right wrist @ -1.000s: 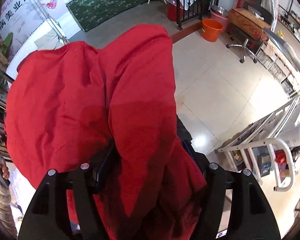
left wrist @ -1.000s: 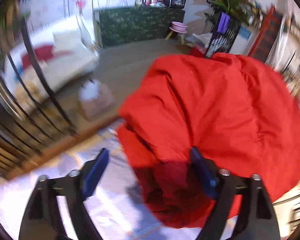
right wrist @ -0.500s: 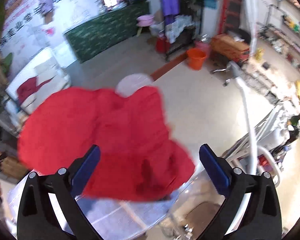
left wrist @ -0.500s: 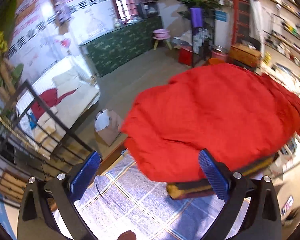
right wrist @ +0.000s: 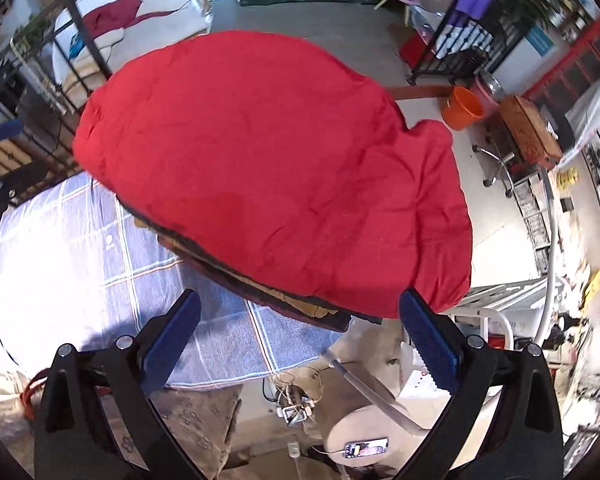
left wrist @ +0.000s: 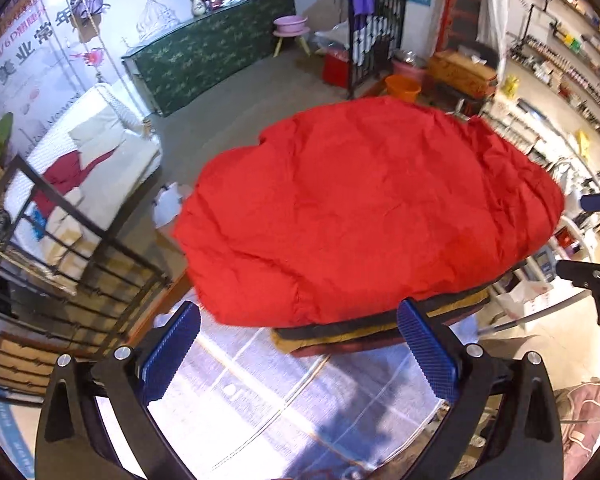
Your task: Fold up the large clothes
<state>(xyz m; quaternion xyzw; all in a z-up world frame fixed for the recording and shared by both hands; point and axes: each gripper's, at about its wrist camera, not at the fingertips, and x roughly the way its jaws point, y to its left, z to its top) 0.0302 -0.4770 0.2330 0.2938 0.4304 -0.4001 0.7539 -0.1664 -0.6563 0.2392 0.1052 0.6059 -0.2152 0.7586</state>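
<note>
- Left wrist view: one red garment [left wrist: 360,216] lies folded atop a stack of darker clothes [left wrist: 364,332] at 12 o'clock on the checked counter [left wrist: 268,392]. Left gripper [left wrist: 298,352] jaws wide apart, empty, touching nothing.
- Right wrist view: the same single red garment [right wrist: 276,168] at 12 o'clock. Right gripper [right wrist: 300,336] jaws wide apart, holding nothing.

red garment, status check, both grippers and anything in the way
Left gripper open, empty. Right gripper open, empty. Red garment lies atop stack of folded clothes. Nothing in the way.
</note>
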